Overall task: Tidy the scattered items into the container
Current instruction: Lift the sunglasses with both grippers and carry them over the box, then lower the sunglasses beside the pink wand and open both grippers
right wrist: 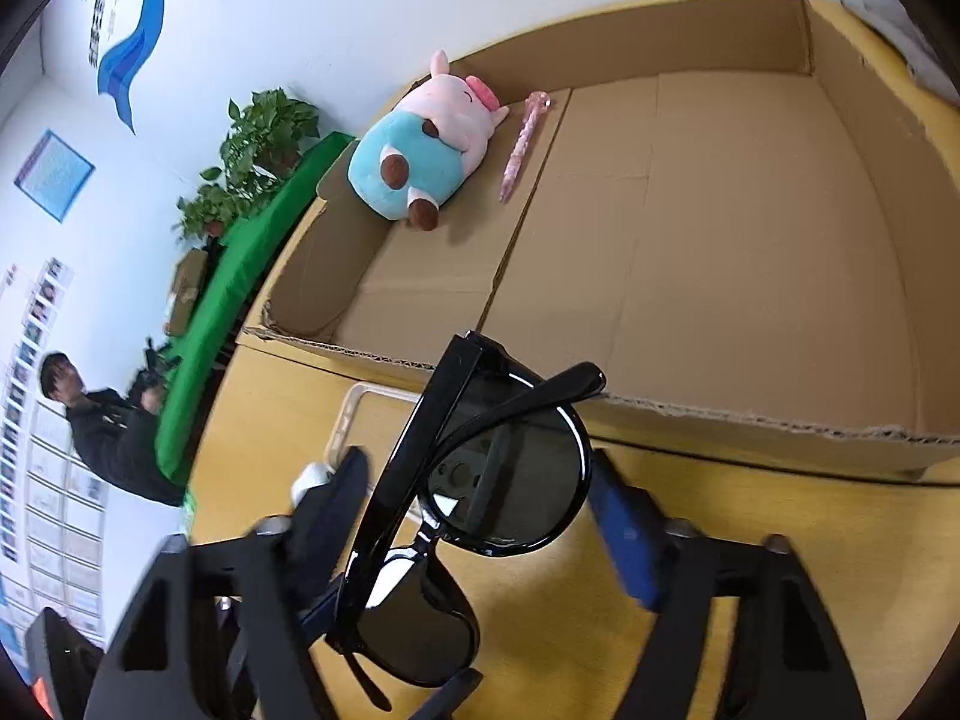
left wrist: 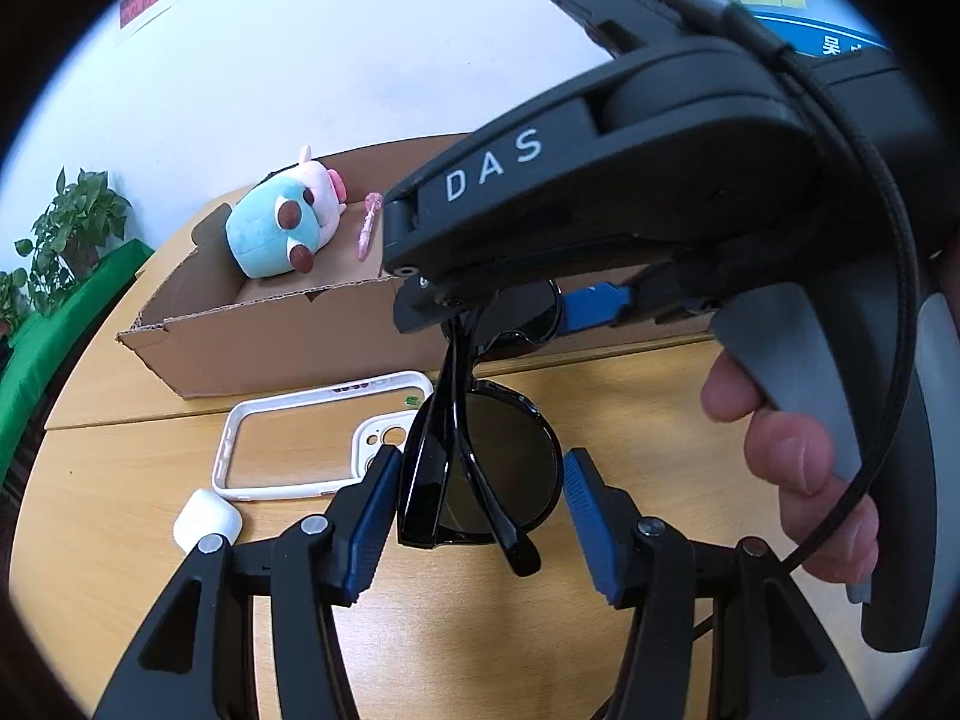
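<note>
Both tongs point downward – left tongs [left wrist: 480, 516] half-open, right tongs [right wrist: 480, 516] wider, jaws blurred

Bright, even light; fisheye-warped edges, right view slightly motion-blurred.

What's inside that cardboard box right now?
Inside the cardboard box lie a plush cow and, beside it, a pink pen. The rest of the floor in view is bare. The black sunglasses cover a strip by the near wall.
</note>
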`<state>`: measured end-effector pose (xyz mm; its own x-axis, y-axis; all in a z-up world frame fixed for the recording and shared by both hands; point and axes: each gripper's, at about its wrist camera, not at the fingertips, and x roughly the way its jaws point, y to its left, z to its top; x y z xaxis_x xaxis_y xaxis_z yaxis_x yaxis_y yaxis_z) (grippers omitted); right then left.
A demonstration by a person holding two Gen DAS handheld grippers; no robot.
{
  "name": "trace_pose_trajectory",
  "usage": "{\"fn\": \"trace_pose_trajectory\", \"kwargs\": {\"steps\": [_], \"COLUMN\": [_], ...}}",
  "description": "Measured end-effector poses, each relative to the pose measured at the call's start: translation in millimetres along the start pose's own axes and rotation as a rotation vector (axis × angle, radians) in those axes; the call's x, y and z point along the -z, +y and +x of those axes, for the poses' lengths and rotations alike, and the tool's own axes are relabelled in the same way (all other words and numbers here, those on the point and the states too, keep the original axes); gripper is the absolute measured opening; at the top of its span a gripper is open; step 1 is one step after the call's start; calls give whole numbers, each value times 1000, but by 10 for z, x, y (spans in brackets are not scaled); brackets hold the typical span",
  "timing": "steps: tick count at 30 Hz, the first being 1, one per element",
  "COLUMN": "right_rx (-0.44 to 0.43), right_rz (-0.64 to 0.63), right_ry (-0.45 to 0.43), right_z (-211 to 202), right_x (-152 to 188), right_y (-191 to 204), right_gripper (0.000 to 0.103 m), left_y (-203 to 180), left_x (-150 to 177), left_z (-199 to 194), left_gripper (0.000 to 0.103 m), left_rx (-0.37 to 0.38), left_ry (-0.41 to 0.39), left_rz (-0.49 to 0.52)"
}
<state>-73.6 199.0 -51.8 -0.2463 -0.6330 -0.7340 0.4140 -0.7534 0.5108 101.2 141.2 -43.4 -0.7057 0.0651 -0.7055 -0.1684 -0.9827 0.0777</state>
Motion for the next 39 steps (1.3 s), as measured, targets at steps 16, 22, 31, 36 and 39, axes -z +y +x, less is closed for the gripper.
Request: {"fn": "trace_pose_trajectory", "kwargs": {"steps": [16, 22, 31, 36, 39], "right_rx": [30, 1, -58, -90, -86], "right_rz": [-147, -180, -151, -93, -45], "right_ry": [-47, -29, 13, 60, 91], "right_z": [-439, -463, -53, 434, 751], "right_x": [-978, -1674, -2705, -3012, -3088], "right_y": [413, 523, 254, -114, -369], "right_gripper": [69, 69, 69, 69, 68], "left_y": [329, 586, 942, 1043, 1079], "left_x": [-988, -1594, -2411, -2568, -2575], "left_z": [-173, -27, 683, 1320, 1722], "left_gripper": [54, 54, 53, 53, 53], "left_rx": [8, 23, 42, 39, 56], "left_ry": [-113, -116, -65, 34, 118], "left_rz": [-36, -61, -86, -92, -98]}}
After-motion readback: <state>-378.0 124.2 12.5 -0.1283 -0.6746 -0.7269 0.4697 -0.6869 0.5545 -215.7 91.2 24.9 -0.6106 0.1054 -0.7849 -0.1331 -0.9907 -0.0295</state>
